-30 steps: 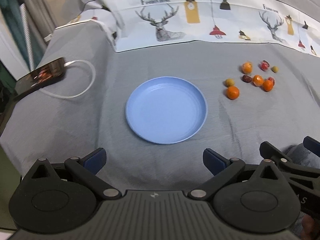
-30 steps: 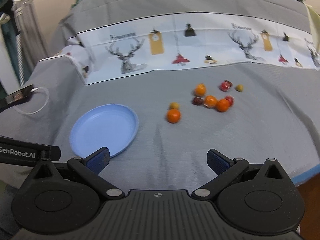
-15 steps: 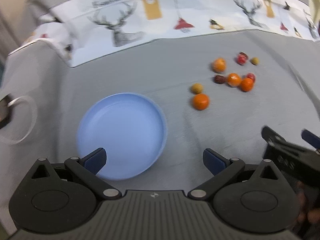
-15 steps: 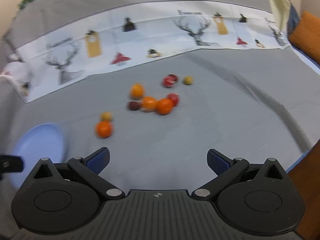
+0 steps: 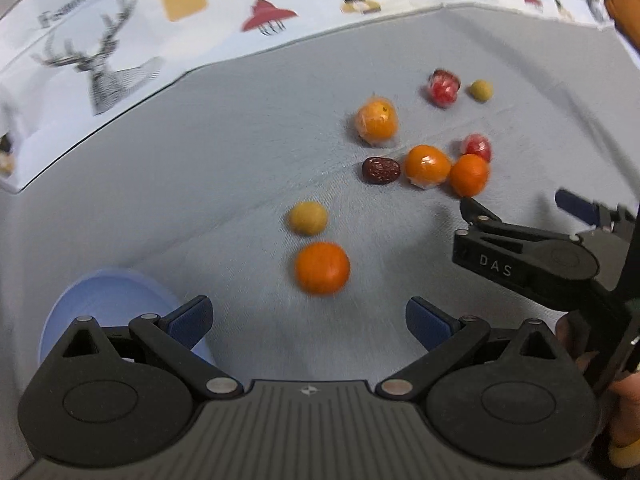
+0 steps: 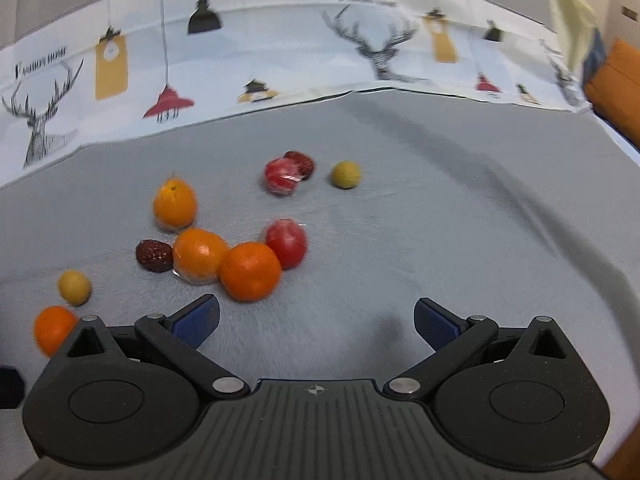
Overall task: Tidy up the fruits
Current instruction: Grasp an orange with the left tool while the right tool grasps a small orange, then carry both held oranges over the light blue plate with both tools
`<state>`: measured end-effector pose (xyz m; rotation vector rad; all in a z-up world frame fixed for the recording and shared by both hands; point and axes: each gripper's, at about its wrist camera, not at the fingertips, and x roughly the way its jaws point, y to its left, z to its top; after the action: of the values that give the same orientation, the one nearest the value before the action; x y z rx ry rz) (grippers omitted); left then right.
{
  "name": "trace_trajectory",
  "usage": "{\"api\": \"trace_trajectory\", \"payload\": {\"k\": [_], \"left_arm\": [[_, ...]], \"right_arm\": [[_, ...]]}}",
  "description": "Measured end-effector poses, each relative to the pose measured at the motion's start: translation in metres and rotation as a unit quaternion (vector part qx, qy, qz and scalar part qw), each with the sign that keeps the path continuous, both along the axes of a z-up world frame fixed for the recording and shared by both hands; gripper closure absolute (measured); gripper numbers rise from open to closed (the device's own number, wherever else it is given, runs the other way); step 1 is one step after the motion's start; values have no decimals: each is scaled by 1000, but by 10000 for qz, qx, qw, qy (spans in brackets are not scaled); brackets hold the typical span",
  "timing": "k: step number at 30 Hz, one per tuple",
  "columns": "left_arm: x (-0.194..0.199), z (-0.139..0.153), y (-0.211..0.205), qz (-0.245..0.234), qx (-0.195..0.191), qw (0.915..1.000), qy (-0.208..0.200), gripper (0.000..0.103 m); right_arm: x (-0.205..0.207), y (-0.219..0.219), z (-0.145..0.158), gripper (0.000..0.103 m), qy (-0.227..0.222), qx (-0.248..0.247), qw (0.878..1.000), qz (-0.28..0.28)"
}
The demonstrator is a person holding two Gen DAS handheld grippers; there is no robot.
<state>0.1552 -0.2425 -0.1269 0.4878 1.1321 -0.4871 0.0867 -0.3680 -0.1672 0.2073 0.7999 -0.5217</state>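
Status: no fruit has been placed. Your plate (image 5: 108, 292) shows in the left wrist view only as a blue rim at 8 o'clock, partly behind the left hand-held gripper (image 5: 308, 316), and the part that shows carries nothing. All the fruit lies loose on the grey sheet (image 6: 440, 220).

Left hand-held gripper: released, fingers spread wide, holding nothing. An orange (image 5: 322, 267) lies just ahead of it at 12 o'clock, with a small yellow fruit (image 5: 308, 218) close beyond.

Right hand-held gripper (image 6: 316, 320): released and empty as well. It faces the main cluster at 11 o'clock: a second orange (image 6: 250, 270) touching a wrapped orange (image 6: 198, 256), a red fruit (image 6: 287, 242) touching its far side, and a dark date (image 6: 154, 255) at the left end. Further out lie another wrapped orange (image 6: 175, 204), a wrapped red fruit (image 6: 282, 176) with a dark one just behind it, and a second yellow fruit (image 6: 345, 175) at 1 o'clock, standing apart.

Both views are motion-blurred, so fine contact cannot be confirmed.

Assessment: the task appears to be at its opening approach. Every piece is left to sort; the likely first picks are the nearest orange for each gripper. The round fruit may roll on the soft sheet when nudged.
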Motion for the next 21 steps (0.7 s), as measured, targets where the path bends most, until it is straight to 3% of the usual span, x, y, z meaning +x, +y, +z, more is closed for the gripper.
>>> {"api": "trace_trajectory", "payload": {"k": [6, 10, 11, 12, 13, 14, 15, 17, 21], "left_arm": [[33, -50, -20, -36, 414, 9987, 285, 0], [43, -51, -19, 221, 130, 9983, 520, 1], [43, -50, -20, 206, 116, 9986, 472, 9], [40, -47, -20, 145, 105, 9990, 402, 14], [37, -44, -20, 69, 30, 9993, 362, 33], [34, -40, -19, 26, -94, 9994, 346, 61], [31, -37, -18, 28, -153, 9993, 344, 63], [25, -29, -12, 41, -344, 9986, 387, 63], [6, -4, -1, 6, -646, 9977, 211, 64]], "right_arm": [[26, -6, -21, 1, -231, -204, 9995, 106], [26, -6, -22, 1, -321, -276, 9990, 104], [25, -7, -21, 3, -318, -270, 9990, 151], [24, -7, -20, 14, -362, -228, 9988, 247], [22, -6, -19, 22, -414, -202, 9985, 309], [20, -3, -16, 48, -470, -251, 9979, 362], [18, 1, -14, 66, -493, -335, 9973, 418], [16, 3, -12, 67, -436, -429, 9974, 379], [0, -9, 2, 67, -493, -436, 9976, -231]]}}
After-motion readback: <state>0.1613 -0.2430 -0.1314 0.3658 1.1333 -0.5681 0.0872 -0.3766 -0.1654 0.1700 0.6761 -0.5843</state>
